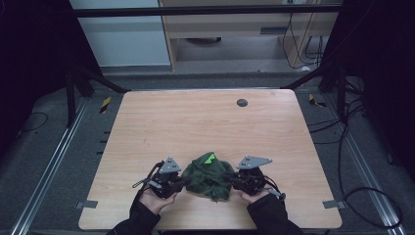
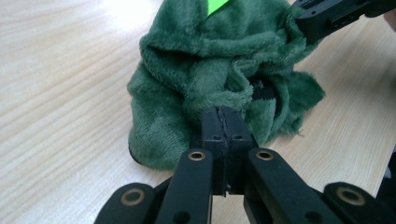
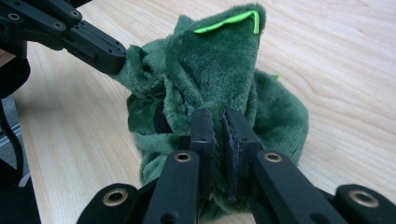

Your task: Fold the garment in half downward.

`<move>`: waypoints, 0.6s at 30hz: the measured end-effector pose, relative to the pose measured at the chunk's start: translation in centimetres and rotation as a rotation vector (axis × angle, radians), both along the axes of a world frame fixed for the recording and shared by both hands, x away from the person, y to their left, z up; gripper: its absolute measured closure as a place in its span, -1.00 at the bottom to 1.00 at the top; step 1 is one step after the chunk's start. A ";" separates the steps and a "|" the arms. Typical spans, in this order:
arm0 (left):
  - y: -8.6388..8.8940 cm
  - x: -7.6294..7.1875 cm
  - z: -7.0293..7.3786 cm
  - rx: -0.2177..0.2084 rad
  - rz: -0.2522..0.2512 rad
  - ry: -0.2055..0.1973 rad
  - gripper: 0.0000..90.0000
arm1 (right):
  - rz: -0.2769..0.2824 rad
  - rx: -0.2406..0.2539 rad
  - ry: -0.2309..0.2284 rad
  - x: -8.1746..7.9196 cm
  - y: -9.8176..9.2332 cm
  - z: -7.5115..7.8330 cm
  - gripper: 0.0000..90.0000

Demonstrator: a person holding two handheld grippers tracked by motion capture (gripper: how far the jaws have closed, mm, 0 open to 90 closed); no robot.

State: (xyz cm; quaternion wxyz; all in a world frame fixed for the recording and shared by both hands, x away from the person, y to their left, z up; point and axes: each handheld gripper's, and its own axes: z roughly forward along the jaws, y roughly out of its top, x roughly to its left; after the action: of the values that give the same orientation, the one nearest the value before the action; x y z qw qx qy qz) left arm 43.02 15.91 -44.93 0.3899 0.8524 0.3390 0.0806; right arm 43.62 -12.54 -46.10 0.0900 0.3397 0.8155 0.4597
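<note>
Jaws, left: the left gripper [image 2: 225, 135] has its jaws pressed together on a fold of the green plush cloth [image 2: 219, 74], the fabric bunched just ahead of their tips.
Jaws, right: the right gripper [image 3: 223, 140] has its jaws nearly closed, with a thin layer of the same cloth [image 3: 210, 79] pinched between them.
Cloth position: the crumpled heap rests on the table [image 1: 205, 122], between the two pairs of jaws and touching both; in the high view the cloth [image 1: 211, 175] sits between the left gripper [image 1: 183, 182] and the right gripper [image 1: 234, 180].
Risk, slip: each hold looks shallow, on pile and a thin edge, so I judge a sharp outward pull could drag the plush out of one pair of jaws.
Risk, wrong layers: the heap is folded over itself, so either pair may be gripping more than one layer; spreading it would then leave a knot rather than a flat sheet.
Risk, uneven pull: if one hand leads, the whole bundle may slide across the table toward that side.
Seen from the left gripper view: a dark patch inside the folds just past its jaws, and the right gripper's jaws biting the far upper edge.
Seen from the right gripper view: a bright green trim strip [image 3: 229, 22] on the peak beyond its jaws, and the left gripper's jaws at the cloth's far side.
Seen from the high view: both hands, and bare table beyond the jaws.
</note>
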 end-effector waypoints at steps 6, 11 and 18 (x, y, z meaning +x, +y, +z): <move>0.1 -0.4 -0.5 0.008 0.001 0.018 1.00 | 0.010 -0.005 0.020 -0.5 0.1 -0.6 0.85; 0.0 -0.7 -1.0 0.021 -0.007 0.031 1.00 | 0.016 -0.011 0.032 -0.8 0.1 -0.9 0.85; 0.1 -0.8 -1.4 0.037 -0.011 0.053 1.00 | 0.024 -0.016 0.041 -1.2 0.1 -1.4 0.84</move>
State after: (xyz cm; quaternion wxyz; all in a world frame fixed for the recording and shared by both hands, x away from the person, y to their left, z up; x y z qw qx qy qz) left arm 42.23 16.00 -46.30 0.3652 0.8632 0.3432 0.0621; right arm 42.41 -12.43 -47.55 0.0706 0.3388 0.8248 0.4472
